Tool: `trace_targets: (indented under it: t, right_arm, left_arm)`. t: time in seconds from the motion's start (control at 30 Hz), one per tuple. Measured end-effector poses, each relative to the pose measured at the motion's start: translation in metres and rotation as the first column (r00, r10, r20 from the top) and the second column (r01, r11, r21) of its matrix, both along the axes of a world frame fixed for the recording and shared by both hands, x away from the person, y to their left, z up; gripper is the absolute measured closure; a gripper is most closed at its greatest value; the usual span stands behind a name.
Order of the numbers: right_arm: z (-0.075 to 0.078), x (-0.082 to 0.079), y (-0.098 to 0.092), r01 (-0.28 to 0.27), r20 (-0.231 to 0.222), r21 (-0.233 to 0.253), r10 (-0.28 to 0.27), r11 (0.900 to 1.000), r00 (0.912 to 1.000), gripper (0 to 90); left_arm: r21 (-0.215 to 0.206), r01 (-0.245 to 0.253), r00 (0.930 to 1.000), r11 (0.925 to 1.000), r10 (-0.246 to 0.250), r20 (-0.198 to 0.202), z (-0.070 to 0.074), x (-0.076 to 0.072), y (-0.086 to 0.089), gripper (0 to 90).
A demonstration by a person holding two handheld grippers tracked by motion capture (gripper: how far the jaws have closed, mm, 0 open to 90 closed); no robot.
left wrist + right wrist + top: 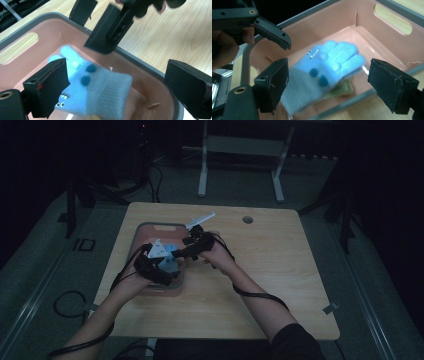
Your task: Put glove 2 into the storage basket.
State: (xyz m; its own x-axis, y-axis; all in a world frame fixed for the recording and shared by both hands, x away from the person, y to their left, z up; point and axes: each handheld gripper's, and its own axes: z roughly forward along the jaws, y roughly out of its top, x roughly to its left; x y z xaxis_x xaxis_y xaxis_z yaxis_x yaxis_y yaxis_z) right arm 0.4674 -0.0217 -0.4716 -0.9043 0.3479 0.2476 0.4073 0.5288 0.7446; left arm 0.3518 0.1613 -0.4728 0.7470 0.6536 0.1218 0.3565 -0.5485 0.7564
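Observation:
A light blue knit glove [329, 62] with a monster face, dark dots and a grey cuff is over the pink bin [367, 32]. It looks blurred. A yellow-green glove [343, 88] lies under it on the bin floor. My right gripper [330, 72] stands open, its jaws on either side of the blue glove. My left gripper [117, 75] is open too, with the blue glove [100, 87] between its jaws and close to the left one. In the high view both grippers, left [162, 265] and right [182, 254], meet over the bin [160, 225].
The pink bin has a grey rim [140, 60] and slot handles [20, 47]. It sits on the left half of a wooden table [280, 270]. A round hole [247, 219] is near the table's far edge. A white frame [240, 150] stands on the floor beyond.

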Motion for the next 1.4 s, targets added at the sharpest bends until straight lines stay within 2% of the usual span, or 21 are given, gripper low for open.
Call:
trace_targets:
  t: [0.2, 0.27, 0.4, 0.57, 0.63, 0.67, 0.73, 0.93, 1.0, 1.17, 1.3, 1.4]
  right_arm:
    - [0.001, -0.003, -0.019, -0.012, 0.022, -0.014, 0.012, 1.000, 0.9997, 17.1]
    - [0.001, -0.004, -0.026, -0.013, 0.023, -0.018, 0.013, 1.000, 0.9997, 17.1]
    - [0.000, -0.006, -0.039, 0.000, 0.020, -0.013, 0.000, 1.000, 0.9998, 17.1]
    - [-0.003, -0.007, -0.054, 0.011, 0.017, -0.015, -0.011, 1.000, 0.9998, 17.0]
    - [-0.004, -0.008, -0.060, 0.014, 0.014, -0.013, -0.014, 1.000, 0.9998, 17.0]
    - [-0.005, -0.009, -0.063, 0.015, 0.018, -0.008, -0.015, 1.000, 0.9997, 17.0]
    - [-0.007, -0.011, -0.069, 0.016, 0.021, -0.007, -0.016, 1.000, 0.9996, 17.1]
    - [-0.013, -0.017, -0.084, 0.012, 0.030, -0.005, -0.012, 1.000, 0.9995, 17.0]
    - [-0.014, -0.019, -0.089, 0.010, 0.028, -0.003, -0.010, 1.000, 0.9996, 17.0]
    - [-0.016, -0.022, -0.102, 0.024, 0.031, 0.010, -0.024, 1.000, 0.9992, 17.0]
    - [-0.019, -0.026, -0.110, 0.015, 0.043, 0.010, -0.015, 1.000, 0.9990, 17.0]
    - [-0.021, -0.027, -0.113, 0.008, 0.040, 0.013, -0.009, 1.000, 0.9991, 17.0]
  left_arm:
    - [-0.011, 0.023, 0.9997, 0.9997, -0.023, 0.004, 0.002, -0.001, -0.012, 5.8]
    - [0.011, 0.026, 0.9996, 0.9996, -0.026, -0.008, 0.003, -0.001, -0.017, 5.9]
    - [0.006, 0.055, 0.9983, 0.9985, -0.054, -0.019, 0.001, -0.001, -0.028, 5.9]
    - [-0.010, 0.088, 0.9961, 0.9961, -0.088, -0.001, -0.001, -0.002, -0.041, 5.8]
    - [-0.003, 0.081, 0.9962, 0.9967, -0.081, 0.031, -0.001, -0.003, -0.046, 5.9]
    - [-0.002, 0.085, 0.9959, 0.9964, -0.084, 0.034, -0.001, -0.003, -0.047, 5.9]
    - [-0.013, 0.099, 0.9946, 0.9950, -0.099, 0.031, -0.002, -0.004, -0.051, 5.9]
    - [-0.005, 0.146, 0.9892, 0.9892, -0.146, 0.002, -0.006, -0.004, -0.063, 5.9]
    - [-0.022, 0.154, 0.9880, 0.9878, -0.154, -0.004, -0.007, -0.004, -0.066, 5.9]
    - [-0.041, 0.171, 0.9852, 0.9843, -0.172, -0.002, -0.008, -0.004, -0.075, 5.9]
    - [-0.058, 0.197, 0.9802, 0.9787, -0.198, -0.011, -0.010, -0.005, -0.084, 5.8]
    - [-0.048, 0.210, 0.9775, 0.9764, -0.211, -0.006, -0.011, -0.006, -0.090, 5.9]
